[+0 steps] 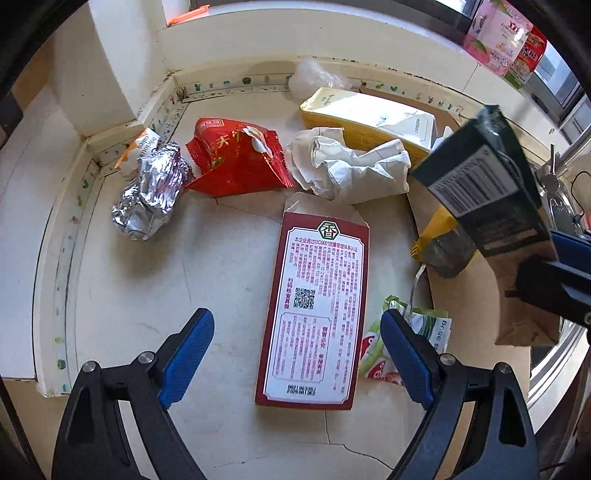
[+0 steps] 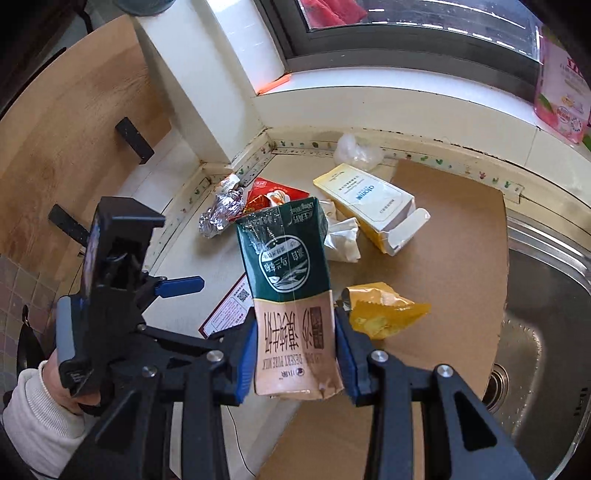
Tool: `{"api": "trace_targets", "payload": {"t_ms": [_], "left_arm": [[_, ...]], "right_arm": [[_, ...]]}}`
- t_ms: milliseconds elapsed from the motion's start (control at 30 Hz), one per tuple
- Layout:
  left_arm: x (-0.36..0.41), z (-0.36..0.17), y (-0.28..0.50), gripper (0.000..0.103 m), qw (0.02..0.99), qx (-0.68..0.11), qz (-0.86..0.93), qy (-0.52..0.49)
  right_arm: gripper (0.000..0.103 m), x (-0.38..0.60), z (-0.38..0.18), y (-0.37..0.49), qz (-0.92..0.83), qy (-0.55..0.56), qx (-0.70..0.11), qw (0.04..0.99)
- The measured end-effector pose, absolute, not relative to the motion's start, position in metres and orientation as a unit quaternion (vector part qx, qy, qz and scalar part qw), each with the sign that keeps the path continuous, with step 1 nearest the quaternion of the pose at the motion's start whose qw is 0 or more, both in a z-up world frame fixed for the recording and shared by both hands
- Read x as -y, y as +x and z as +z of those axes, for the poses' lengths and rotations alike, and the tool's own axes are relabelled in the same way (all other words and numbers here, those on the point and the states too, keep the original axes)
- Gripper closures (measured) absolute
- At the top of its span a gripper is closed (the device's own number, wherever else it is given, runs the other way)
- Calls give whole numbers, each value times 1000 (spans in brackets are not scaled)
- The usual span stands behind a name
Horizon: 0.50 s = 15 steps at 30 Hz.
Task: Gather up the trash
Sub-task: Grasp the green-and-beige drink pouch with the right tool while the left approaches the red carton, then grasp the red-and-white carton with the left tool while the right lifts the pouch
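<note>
My right gripper (image 2: 295, 354) is shut on a green and tan milk carton (image 2: 291, 295) and holds it above the counter; the carton also shows in the left wrist view (image 1: 491, 192). My left gripper (image 1: 297, 350) is open and empty, its jaws on either side of a flat dark red box (image 1: 317, 306) lying on the counter. Behind it lie crumpled foil (image 1: 151, 192), a red snack wrapper (image 1: 236, 158), crumpled white paper (image 1: 351, 166) and a yellow box (image 1: 369, 118). A yellow wrapper (image 2: 384, 310) lies on the cardboard.
A brown cardboard sheet (image 2: 450, 236) covers the counter's right part, next to a steel sink (image 2: 546, 332). A green and white packet (image 1: 417, 339) lies by my left gripper's right finger. A clear plastic bag (image 1: 314, 75) sits by the back wall. Pink packets (image 1: 498, 33) stand on the windowsill.
</note>
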<state>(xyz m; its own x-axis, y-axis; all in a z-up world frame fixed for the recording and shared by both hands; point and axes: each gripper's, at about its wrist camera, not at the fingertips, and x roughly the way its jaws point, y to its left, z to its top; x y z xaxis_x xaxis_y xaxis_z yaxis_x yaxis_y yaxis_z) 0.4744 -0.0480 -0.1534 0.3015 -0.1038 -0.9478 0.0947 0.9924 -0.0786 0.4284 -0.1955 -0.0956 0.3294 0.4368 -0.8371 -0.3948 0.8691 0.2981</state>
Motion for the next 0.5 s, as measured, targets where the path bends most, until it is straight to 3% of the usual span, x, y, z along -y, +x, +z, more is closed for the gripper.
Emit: {"api": "trace_targets", "payload": {"t_ms": [200,300,500], "left_arm": [[53,-175,487,15,794,-606,-45,-9],[54,-175,485,41,801,-597,-36,-7],[52,-162,470,42,815,-579,-28,-9]], "right_arm": [[65,210,-104,420,249,26,-525,813],[65,213,-107,415,249,25,-525,813],[65,214,-106,404,252,30,-526,812]]}}
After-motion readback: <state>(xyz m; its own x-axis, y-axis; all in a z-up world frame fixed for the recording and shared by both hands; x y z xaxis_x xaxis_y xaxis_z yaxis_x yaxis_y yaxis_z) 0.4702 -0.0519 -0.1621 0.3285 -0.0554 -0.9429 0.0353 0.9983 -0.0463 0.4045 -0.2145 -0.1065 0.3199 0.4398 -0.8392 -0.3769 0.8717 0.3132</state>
